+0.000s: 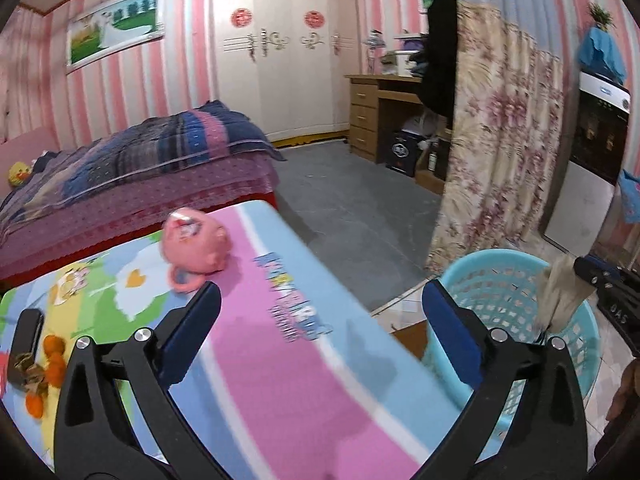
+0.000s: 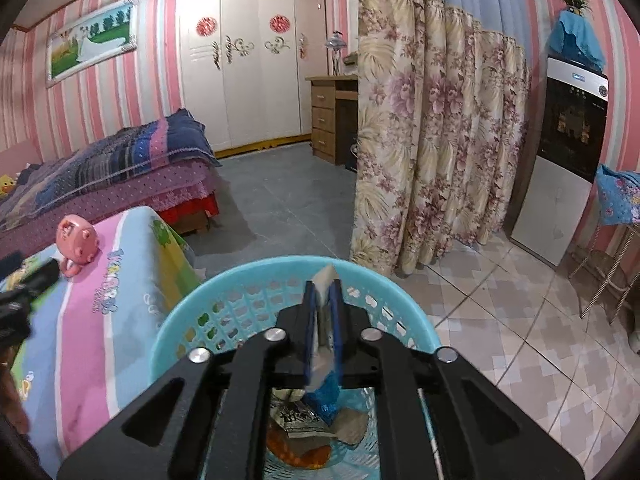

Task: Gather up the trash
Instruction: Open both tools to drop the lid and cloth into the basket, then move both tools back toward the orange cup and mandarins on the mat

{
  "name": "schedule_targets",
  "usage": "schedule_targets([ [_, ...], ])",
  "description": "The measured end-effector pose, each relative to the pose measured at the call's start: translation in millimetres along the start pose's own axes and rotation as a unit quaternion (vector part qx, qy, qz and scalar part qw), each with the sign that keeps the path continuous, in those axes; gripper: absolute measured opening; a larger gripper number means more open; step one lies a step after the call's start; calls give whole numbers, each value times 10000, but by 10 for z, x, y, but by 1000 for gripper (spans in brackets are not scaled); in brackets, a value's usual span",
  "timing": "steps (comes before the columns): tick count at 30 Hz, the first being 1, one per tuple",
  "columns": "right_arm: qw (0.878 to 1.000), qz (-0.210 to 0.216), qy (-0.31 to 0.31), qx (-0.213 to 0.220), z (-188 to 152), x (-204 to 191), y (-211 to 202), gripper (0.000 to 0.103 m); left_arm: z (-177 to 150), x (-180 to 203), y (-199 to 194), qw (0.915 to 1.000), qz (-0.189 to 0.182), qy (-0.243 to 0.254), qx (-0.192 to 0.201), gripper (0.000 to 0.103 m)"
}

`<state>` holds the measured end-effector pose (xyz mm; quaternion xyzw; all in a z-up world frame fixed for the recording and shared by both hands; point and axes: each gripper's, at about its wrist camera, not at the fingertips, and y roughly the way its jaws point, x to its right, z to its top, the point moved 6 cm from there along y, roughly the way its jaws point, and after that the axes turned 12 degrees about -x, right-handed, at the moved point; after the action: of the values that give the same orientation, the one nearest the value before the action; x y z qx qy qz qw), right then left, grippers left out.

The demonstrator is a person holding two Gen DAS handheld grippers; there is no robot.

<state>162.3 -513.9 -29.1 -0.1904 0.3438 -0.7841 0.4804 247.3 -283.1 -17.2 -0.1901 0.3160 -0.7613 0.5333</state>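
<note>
Trash scrap [image 2: 325, 280], pale papery bit, sits between right gripper [image 2: 322, 300] pads right over turquoise basket [image 2: 176, 328]. Jaws narrow, barely parted, scrap looks loosely pinched, pretty sure about to drop. Looks light, floppy, crumples easy; pinch mid-body, edges would tear or slip. Basket already has wrappers [image 2: 300, 420] at bottom. Left gripper [image 1: 320, 308] wide open, empty, hovering above cartoon tablecloth [image 1: 280, 360], near pink piggy toy [image 1: 194, 248]. Orange peels [image 1: 52, 360] at far left, likely next.

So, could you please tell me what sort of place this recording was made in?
Most likely a home bedroom: a bed with a patterned quilt, a white wardrobe against pink striped wallpaper, and a wooden desk.
</note>
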Motion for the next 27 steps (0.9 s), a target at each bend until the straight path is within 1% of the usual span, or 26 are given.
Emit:
schedule_targets([
  [1,10000,-7,23,-30,-9,-4,25,51,-8,-40,-20,10000,30,-28,1,97],
  [2,10000,-6,50,-26,-25,-7,40,61,-30,-110,-49,10000,64,-69,-1,97],
  [3,10000,-18,63,-63,-36,-10,64,62,-53,-184,-84,9999,100,-109,-1,97],
  [5,9998,-95,72,-148,-59,-30,96,70,-107,-300,-138,9997,190,-157,-2,97],
  [6,9998,-101,83,-135,-63,-51,87,73,-140,-380,-177,9995,257,-181,-12,97],
  [8,9999,-114,93,-69,-55,-96,48,84,-208,-516,-245,9991,364,-229,-13,97],
  [10,9999,-80,28,57,-31,-191,-28,90,-291,-708,-333,9982,475,-357,-28,97],
  [12,9998,-73,-80,139,-18,-283,-81,91,-355,-851,-393,9975,543,-451,-55,97],
  [16,9985,105,-426,326,4,-622,-258,95,-496,-1260,-542,9943,831,-658,-91,97],
  [18,9970,254,-594,423,1,-817,-351,96,-582,-1504,-624,9919,1018,-758,-102,97],
  [19,9956,374,-717,474,-5,-975,-407,97,-624,-1620,-657,9905,1110,-798,-118,97],
  [22,9925,584,-941,519,-31,-1268,-482,97,-759,-1962,-721,9864,1323,-950,-203,97],
  [24,9894,721,-1140,546,-65,-1522,-520,97,-842,-2145,-744,9835,1445,-1068,-232,97],
  [25,9878,795,-1219,556,-89,-1650,-528,97,-917,-2296,-749,9809,1524,-1174,-274,97],
  [27,9842,1047,-1300,585,-148,-1941,-527,97,-1016,-2483,-735,9778,1594,-1318,-345,97],
])
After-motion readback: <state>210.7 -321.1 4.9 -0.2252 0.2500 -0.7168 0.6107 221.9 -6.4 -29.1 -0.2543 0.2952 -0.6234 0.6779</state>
